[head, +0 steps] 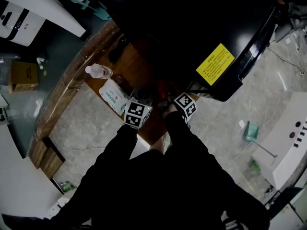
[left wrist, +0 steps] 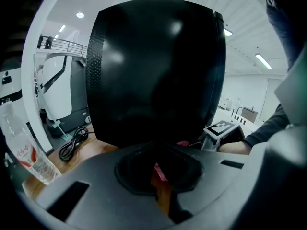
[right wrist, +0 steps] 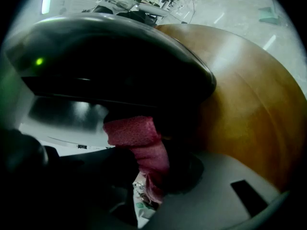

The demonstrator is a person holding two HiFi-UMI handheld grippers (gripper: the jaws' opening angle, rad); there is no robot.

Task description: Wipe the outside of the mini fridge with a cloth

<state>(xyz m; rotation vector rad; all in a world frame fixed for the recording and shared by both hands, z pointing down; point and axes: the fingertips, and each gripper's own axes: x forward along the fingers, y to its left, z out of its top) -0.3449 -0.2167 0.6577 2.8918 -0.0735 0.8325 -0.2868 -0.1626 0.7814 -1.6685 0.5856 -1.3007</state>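
Grip: right gripper (right wrist: 152,174) clamped on pink cloth (right wrist: 136,138); left gripper (left wrist: 159,176) closed, pinching a pink sliver | Handling: cloth likely soft, limp; hold bunched | mini fridge (head: 182,23) glossy, rigid

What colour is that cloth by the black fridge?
Pinkish red; the cloth shows best in the right gripper view.

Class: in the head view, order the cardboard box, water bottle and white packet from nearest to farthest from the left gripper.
1. Packet, just up-left of the left gripper.
2. Bottle, farther up-left, on the wooden table.
3. Box, far left.
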